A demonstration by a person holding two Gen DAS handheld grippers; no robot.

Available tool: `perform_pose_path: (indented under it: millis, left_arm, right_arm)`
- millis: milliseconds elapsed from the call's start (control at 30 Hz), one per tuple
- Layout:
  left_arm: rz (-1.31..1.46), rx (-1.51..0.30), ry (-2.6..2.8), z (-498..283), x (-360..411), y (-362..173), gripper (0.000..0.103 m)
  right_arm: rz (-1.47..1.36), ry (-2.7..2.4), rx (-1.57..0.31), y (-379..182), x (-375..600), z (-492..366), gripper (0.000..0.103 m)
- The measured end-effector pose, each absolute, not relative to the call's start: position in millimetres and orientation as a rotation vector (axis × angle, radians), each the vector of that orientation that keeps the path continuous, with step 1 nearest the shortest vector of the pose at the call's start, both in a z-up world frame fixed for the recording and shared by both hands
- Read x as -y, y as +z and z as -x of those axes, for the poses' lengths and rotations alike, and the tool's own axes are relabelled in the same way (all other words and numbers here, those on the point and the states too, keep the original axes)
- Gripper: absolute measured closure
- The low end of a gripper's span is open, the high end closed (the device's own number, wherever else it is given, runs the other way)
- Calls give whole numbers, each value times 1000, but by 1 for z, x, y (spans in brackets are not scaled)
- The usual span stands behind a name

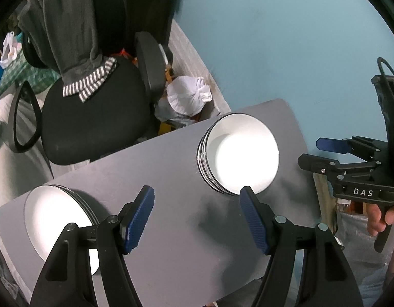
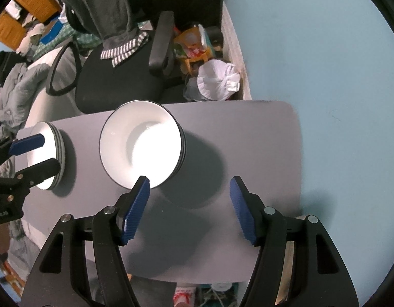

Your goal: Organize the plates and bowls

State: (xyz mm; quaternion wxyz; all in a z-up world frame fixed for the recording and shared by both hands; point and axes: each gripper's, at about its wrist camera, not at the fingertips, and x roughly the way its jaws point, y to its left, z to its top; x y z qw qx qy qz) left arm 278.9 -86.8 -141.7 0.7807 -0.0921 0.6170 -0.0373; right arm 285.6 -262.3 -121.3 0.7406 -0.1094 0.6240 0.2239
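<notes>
Both my grippers hang spread wide and hold nothing: left gripper [image 1: 197, 215], right gripper [image 2: 189, 209], each over bare grey surface [image 2: 261, 138]. Stack of white bowls [image 2: 142, 143] sits mid-surface; stack of plates [image 1: 56, 220] lies well apart to its left. They look glazed, so likely stiff, slick, breakable, heavy as stacks. I'd pinch the rim.
</notes>
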Motion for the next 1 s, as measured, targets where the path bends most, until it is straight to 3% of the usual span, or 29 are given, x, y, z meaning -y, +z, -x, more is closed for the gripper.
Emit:
perform_pose_path:
  millis: [633, 1000]
  left_arm:
    - [305, -1475, -65, -336, 80, -230, 32]
    - [383, -1496, -83, -338, 82, -249, 34]
  right_arm:
    - [248, 658, -1480, -191, 247, -338, 39]
    - [98, 758, -1588, -226, 247, -353, 39]
